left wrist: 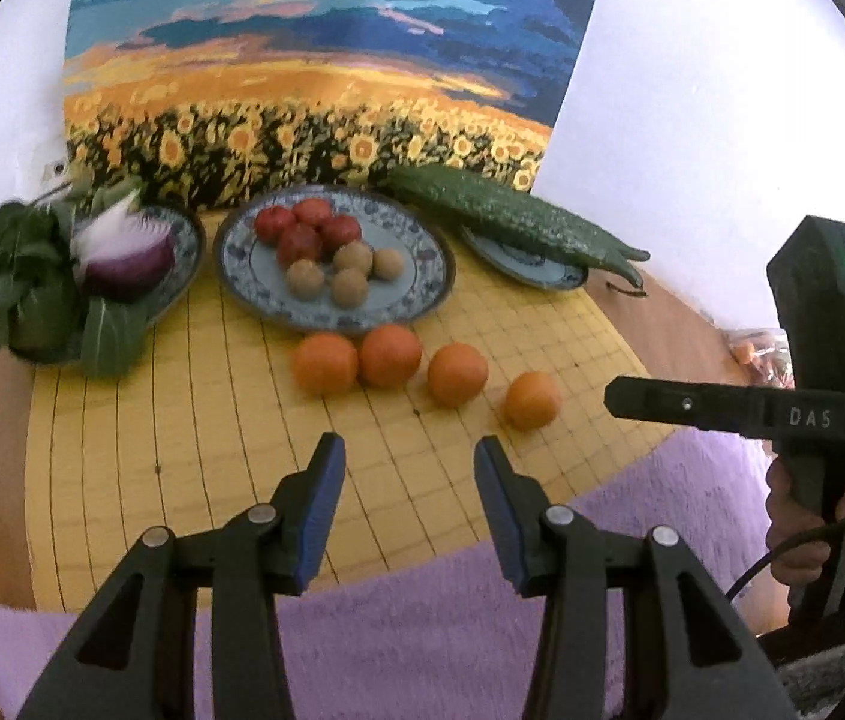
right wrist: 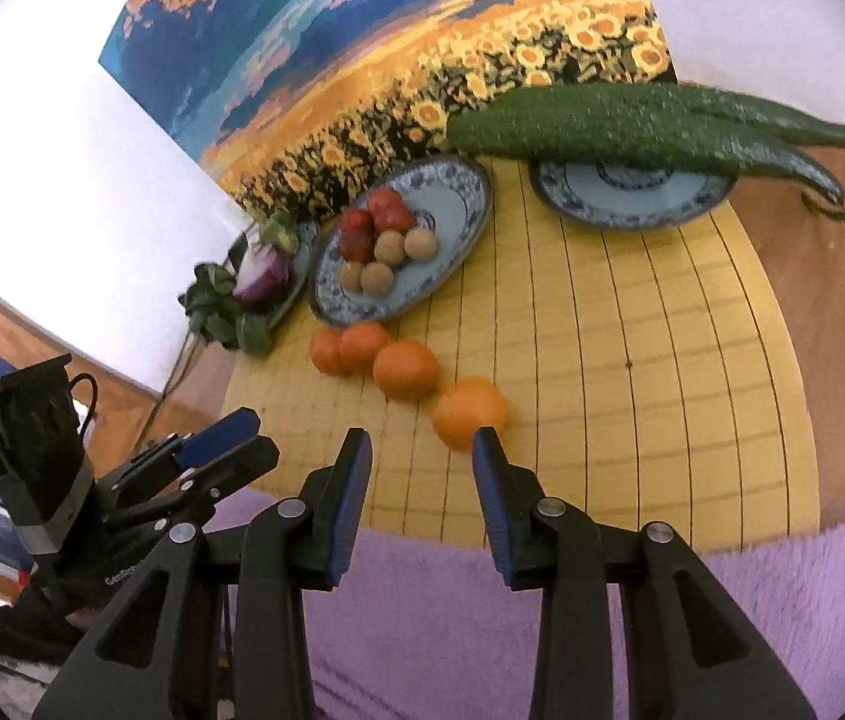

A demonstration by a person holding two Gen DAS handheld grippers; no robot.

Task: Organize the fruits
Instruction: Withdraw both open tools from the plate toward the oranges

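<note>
Several oranges lie in a row on the yellow gridded mat; the rightmost orange is nearest. Behind them a blue-patterned plate holds red tomatoes and small brown round fruits. My left gripper is open over the mat's front edge, short of the oranges, nothing between its fingers. My right gripper is open too, its right fingertip just in front of the nearest orange without touching it. Each gripper shows in the other's view: the right gripper, the left gripper.
A plate at back left carries a cut purple onion and leafy greens. Two cucumbers lie across a plate at back right. A sunflower painting leans on the wall. Purple fuzzy cloth covers the front.
</note>
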